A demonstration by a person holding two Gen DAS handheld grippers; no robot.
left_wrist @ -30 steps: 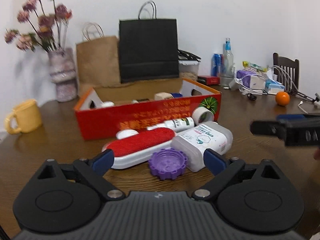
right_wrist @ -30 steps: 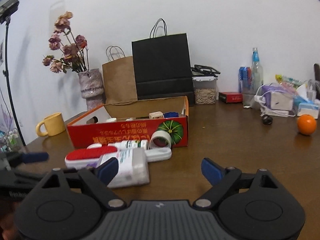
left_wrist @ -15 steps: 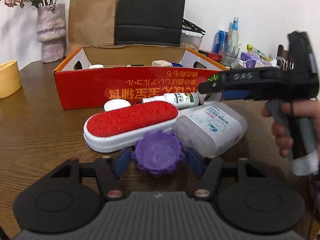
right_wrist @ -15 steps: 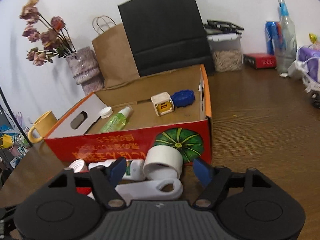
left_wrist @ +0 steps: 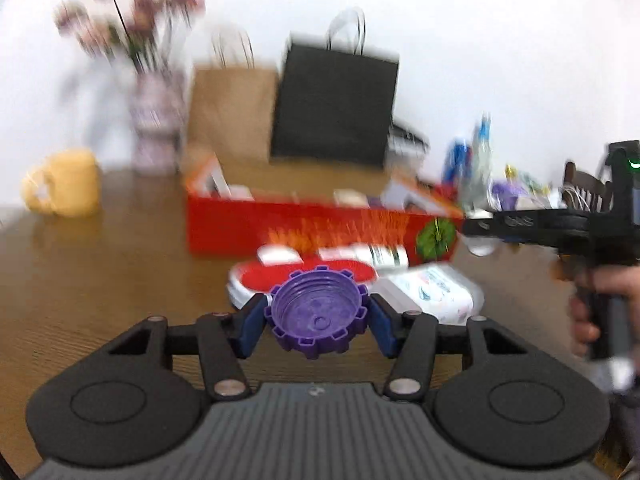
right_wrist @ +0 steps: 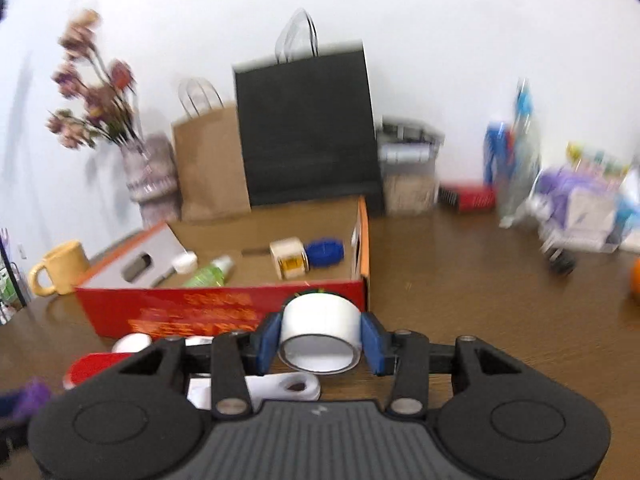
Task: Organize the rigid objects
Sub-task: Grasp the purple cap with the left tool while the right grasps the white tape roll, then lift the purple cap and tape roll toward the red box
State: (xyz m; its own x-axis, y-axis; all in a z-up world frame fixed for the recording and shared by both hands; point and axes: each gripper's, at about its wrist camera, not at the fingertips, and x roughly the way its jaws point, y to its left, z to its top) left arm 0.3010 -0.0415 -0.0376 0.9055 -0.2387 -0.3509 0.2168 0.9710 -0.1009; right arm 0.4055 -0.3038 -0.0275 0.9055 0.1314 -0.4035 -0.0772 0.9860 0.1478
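Two claws each carry one item in front of a red cardboard box [right_wrist: 224, 308] on a wooden surface [right_wrist: 480, 300]. Left claw [left_wrist: 318, 318] pinches a purple toothed lid [left_wrist: 318, 316], open side facing up and towards the camera. Right claw [right_wrist: 320, 342] pinches a white tape roll [right_wrist: 319, 332] by its flat sides, its axis pointing ahead. Open box lies straight ahead and just beyond both, nearer the right claw, so dropping them in likely means reaching forward over the front wall.

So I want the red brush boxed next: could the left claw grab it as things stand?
Probably not yet: the left claw is shut on the purple cap, so it has no free grip. The red brush itself lies uncovered just beyond.
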